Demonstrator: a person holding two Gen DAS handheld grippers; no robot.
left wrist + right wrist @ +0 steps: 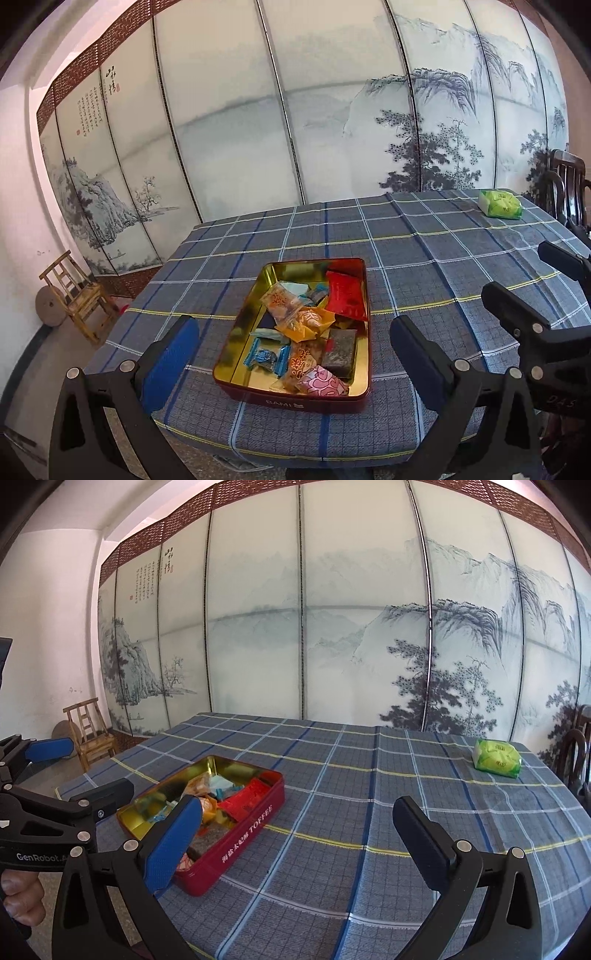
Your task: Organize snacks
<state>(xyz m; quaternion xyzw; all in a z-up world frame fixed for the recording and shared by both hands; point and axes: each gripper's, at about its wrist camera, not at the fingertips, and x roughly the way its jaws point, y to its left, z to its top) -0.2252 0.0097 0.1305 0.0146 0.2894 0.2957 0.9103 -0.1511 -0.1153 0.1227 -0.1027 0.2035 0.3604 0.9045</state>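
A red toffee tin (pixel 236 332) with a gold inside sits open near the table's front edge, and it also shows in the right wrist view (pixel 255 823). It holds several wrapped snacks, among them a red packet (pixel 345 293), an orange one (pixel 308 323) and a pink one (pixel 323 384). My left gripper (pixel 295 350) is open and empty, its jaws straddling the tin from the near side, above it. My right gripper (pixel 295 838) is open and empty, over the cloth to the right of the tin. The right gripper's side shows in the left wrist view (pixel 535 306).
The table wears a blue-grey plaid cloth (pixel 369 794). A green packet (pixel 496 757) lies at the far right; it also shows in the left wrist view (pixel 500 204). A painted folding screen (pixel 332 627) stands behind. A small bamboo chair (pixel 79 295) stands left, a dark wooden chair (pixel 569 184) right.
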